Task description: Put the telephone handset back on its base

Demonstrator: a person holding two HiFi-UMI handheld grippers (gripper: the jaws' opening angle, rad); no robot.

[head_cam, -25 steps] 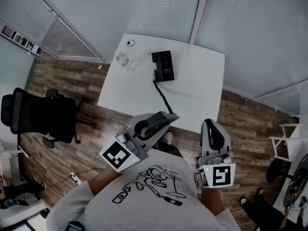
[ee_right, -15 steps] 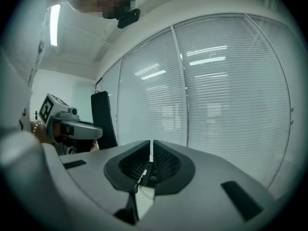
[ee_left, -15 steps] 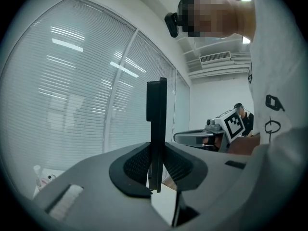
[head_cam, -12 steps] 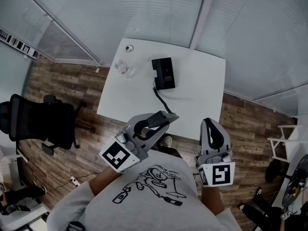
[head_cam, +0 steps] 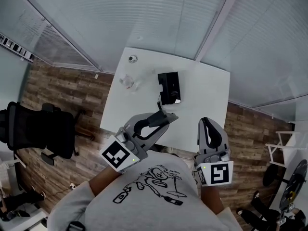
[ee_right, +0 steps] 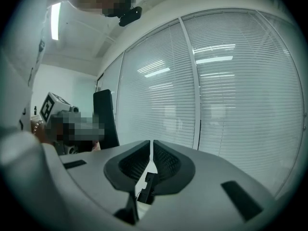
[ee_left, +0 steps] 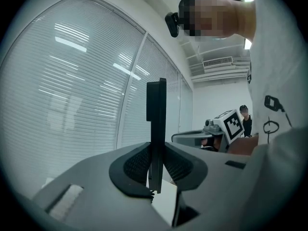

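A black telephone base (head_cam: 169, 87) lies on the white table (head_cam: 207, 105), and its cord (head_cam: 159, 104) runs toward me. My left gripper (head_cam: 165, 117) hovers over the table's near edge, shut on the black handset (head_cam: 158, 118). In the left gripper view the handset (ee_left: 156, 114) stands edge-on, pinched between the two pads of the left gripper (ee_left: 156, 160). My right gripper (head_cam: 208, 122) is held near the table's near right edge, apart from the base. In its own view the right gripper (ee_right: 152, 154) is shut with nothing between the pads.
On the table's far left are a clear glass item (head_cam: 127, 81) and a small round object (head_cam: 132, 58). A black office chair (head_cam: 38, 129) stands on the wood floor to the left. Blind-covered glass walls (head_cam: 144, 18) close off the far side.
The head view has shifted, so the table and base now sit lower and further right in frame. Both grippers keep their pose, the left still shut on the handset.
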